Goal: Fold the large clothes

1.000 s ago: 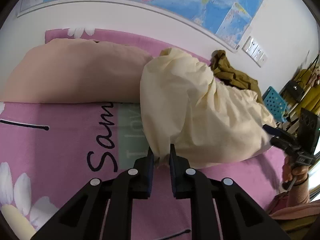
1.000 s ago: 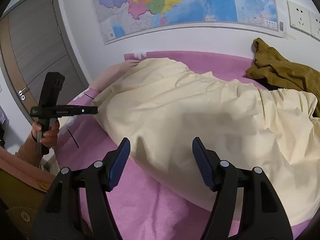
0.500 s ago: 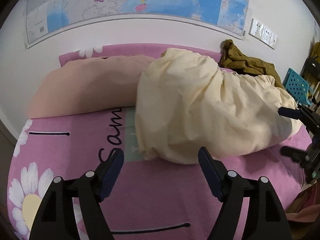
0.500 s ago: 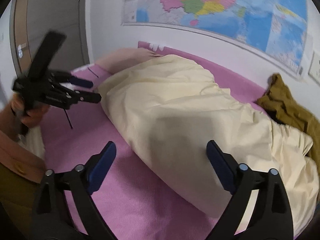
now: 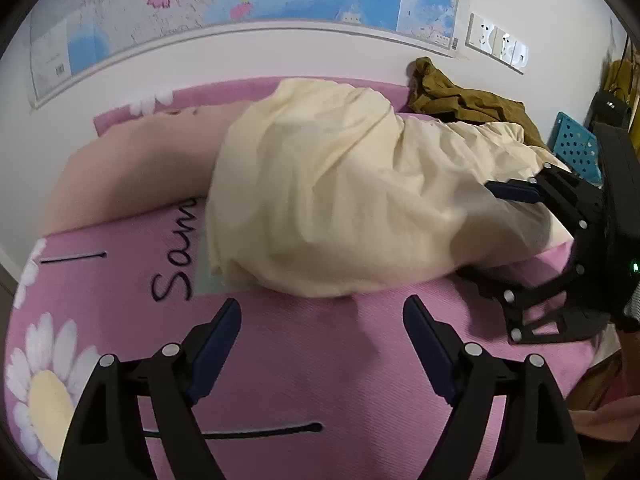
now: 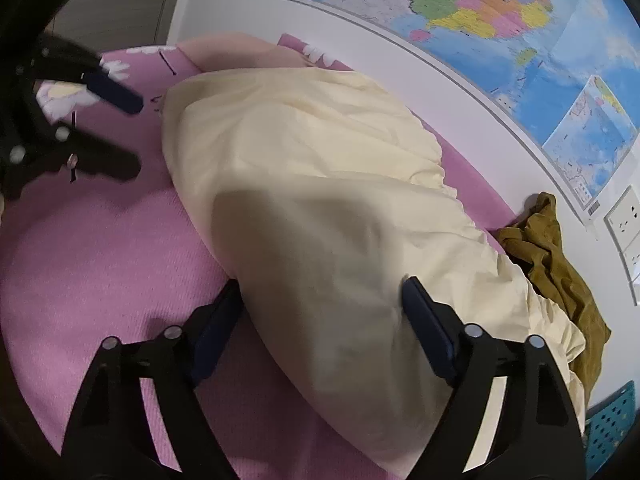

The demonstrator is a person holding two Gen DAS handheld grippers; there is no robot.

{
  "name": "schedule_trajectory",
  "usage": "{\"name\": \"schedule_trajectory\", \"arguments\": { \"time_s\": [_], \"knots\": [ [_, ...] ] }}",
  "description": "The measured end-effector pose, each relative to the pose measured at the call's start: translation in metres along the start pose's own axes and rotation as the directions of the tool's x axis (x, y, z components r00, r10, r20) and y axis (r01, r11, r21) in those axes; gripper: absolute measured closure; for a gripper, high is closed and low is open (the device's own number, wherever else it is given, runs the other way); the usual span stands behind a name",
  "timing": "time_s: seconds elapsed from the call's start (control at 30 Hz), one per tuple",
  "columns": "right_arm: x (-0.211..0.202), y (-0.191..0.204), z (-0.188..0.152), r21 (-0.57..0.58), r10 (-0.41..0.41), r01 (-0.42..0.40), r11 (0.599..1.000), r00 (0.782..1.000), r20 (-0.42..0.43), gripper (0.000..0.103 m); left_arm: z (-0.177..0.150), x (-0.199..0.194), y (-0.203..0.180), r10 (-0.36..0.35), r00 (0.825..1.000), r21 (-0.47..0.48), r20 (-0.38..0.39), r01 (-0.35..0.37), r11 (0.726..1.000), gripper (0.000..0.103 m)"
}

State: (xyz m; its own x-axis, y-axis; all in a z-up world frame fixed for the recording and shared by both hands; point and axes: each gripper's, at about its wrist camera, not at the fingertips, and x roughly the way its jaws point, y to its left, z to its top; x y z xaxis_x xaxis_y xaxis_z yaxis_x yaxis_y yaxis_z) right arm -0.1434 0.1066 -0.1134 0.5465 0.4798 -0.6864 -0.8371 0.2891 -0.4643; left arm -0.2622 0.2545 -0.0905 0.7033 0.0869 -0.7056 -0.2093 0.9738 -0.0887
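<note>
A large cream-yellow garment lies bunched in a long heap across a bed covered by a pink blanket printed with daisies and dark lettering. The heap runs from near the pillow end toward the far right, where it meets a crumpled olive-brown garment against the wall. A peach pillow sits partly under the heap's left end.

The left tongs hang released over bare pink blanket just short of the garment's near edge; their jaws have just been opening further and nothing is between them. The right tongs are spread wide with the near end of the cream garment between the jaws. They have just been closing somewhat, but the fabric does not look pinched; whether the pads touch it I cannot tell.

A coloured wall map hangs above the bed, wall sockets to its right, and a teal perforated basket stands beyond the bed's right end.
</note>
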Motion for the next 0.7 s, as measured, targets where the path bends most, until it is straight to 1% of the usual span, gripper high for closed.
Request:
{"name": "schedule_trajectory", "arguments": {
  "time_s": [0.13, 0.2, 0.23, 0.33, 0.37, 0.43, 0.47, 0.53, 0.6, 0.63, 0.67, 0.7],
  "knots": [
    [-0.004, -0.011, 0.002, 0.052, 0.04, -0.041, 0.998, 0.999, 0.019, 0.038, -0.003, 0.004, -0.001, -0.062, 0.998, -0.029, -0.023, 0.061, 0.998, 0.021],
    [-0.008, -0.017, 0.005, 0.09, 0.066, -0.068, 0.994, 0.997, 0.028, 0.042, -0.005, 0.005, -0.004, -0.118, 0.992, -0.046, -0.034, 0.117, 0.992, 0.021],
    [-0.009, -0.02, 0.005, 0.105, 0.076, -0.079, 0.991, 0.997, 0.032, 0.044, -0.005, 0.007, -0.004, -0.15, 0.988, -0.057, -0.038, 0.148, 0.987, 0.021],
    [-0.014, -0.035, 0.008, 0.184, 0.121, -0.13, 0.974, 0.991, 0.061, 0.049, -0.004, 0.014, -0.009, -0.249, 0.967, -0.094, -0.053, 0.243, 0.965, 0.021],
    [-0.015, -0.038, 0.008, 0.198, 0.128, -0.139, 0.97, 0.989, 0.067, 0.049, -0.003, 0.018, -0.01, -0.294, 0.954, -0.121, -0.055, 0.286, 0.951, 0.021],
    [-0.017, -0.042, 0.009, 0.217, 0.138, -0.152, 0.964, 0.987, 0.078, 0.05, 0.001, 0.023, -0.009, -0.339, 0.939, -0.158, -0.054, 0.327, 0.932, 0.021],
    [-0.018, -0.042, 0.009, 0.221, 0.138, -0.153, 0.963, 0.987, 0.081, 0.05, 0.004, 0.028, -0.007, -0.376, 0.925, -0.196, -0.05, 0.36, 0.912, 0.021],
    [-0.018, -0.041, 0.009, 0.22, 0.139, -0.154, 0.963, 0.987, 0.081, 0.05, 0.008, 0.035, -0.003, -0.421, 0.907, -0.26, -0.023, 0.401, 0.878, 0.019],
    [-0.018, -0.04, 0.008, 0.223, 0.14, -0.155, 0.962, 0.987, 0.081, 0.05, 0.011, 0.038, 0.001, -0.454, 0.891, -0.299, -0.001, 0.433, 0.851, 0.019],
    [-0.018, -0.04, 0.008, 0.227, 0.135, -0.15, 0.962, 0.987, 0.081, 0.05, 0.013, 0.04, 0.004, -0.472, 0.881, -0.321, 0.011, 0.451, 0.833, 0.018],
    [-0.018, -0.039, 0.008, 0.228, 0.137, -0.153, 0.962, 0.987, 0.083, 0.05, 0.015, 0.041, 0.007, -0.502, 0.864, -0.344, 0.028, 0.48, 0.807, 0.018],
    [-0.017, -0.04, 0.007, 0.228, 0.137, -0.153, 0.962, 0.987, 0.083, 0.05, 0.017, 0.042, 0.009, -0.522, 0.851, -0.362, 0.046, 0.502, 0.786, 0.018]
  ]
}}
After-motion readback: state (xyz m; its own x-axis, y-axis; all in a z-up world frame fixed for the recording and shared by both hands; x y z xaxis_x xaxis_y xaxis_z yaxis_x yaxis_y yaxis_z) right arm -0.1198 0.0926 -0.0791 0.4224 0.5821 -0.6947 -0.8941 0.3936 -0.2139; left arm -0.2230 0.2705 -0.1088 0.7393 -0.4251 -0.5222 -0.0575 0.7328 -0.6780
